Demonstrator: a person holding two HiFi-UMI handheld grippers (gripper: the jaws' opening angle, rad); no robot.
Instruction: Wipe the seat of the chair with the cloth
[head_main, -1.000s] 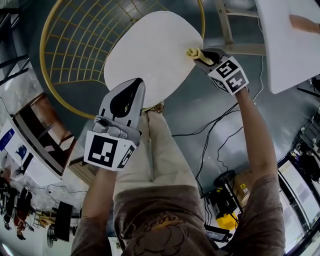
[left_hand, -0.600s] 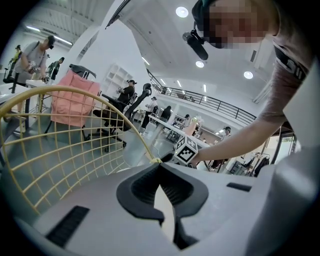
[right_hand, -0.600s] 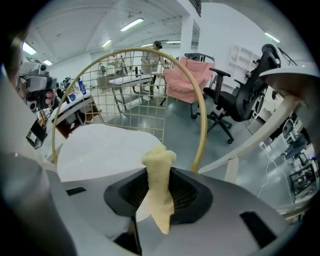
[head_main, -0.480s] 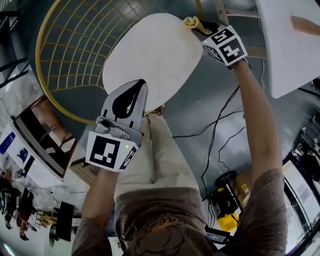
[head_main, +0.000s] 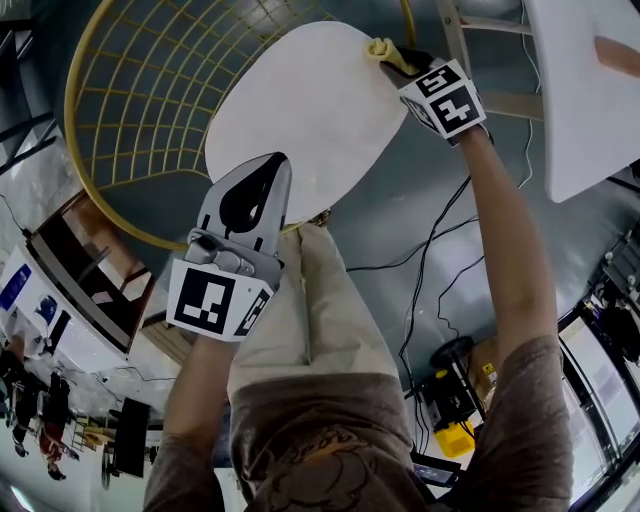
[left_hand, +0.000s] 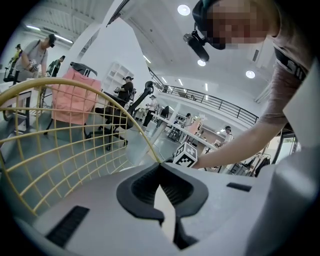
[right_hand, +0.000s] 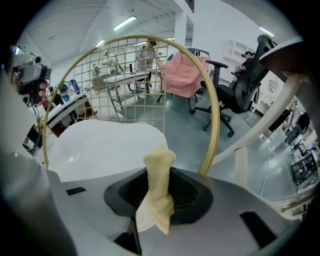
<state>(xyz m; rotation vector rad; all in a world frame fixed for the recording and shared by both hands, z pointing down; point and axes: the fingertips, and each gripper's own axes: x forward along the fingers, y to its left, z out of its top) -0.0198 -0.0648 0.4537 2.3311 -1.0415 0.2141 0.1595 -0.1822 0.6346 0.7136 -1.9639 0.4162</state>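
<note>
The right gripper (head_main: 396, 56) is held at the far right edge of the white seat (head_main: 300, 105), and its jaws are clamped on the yellow cloth (head_main: 382, 46). In the right gripper view the cloth (right_hand: 159, 192) is seen pinched between the two dark jaws: one bunched end stands up past the tips and a looser end hangs down toward the camera. In the head view the bunched end lies right at the seat's rim, though whether it presses on the surface cannot be told. The seat is seen beyond the jaws and to the left, with the chair's yellow wire back (right_hand: 214, 100) arching over it. The left gripper (head_main: 277, 162) is held over the near edge of the seat, well apart from the cloth. Its jaws are brought together at the tips with nothing between them, as is shown in the left gripper view, where only a pale sliver of seat is seen behind them. A white table (head_main: 575, 110) stands at the far right, and black cables (head_main: 432, 262) are strewn on the floor to the right of the chair.
</note>
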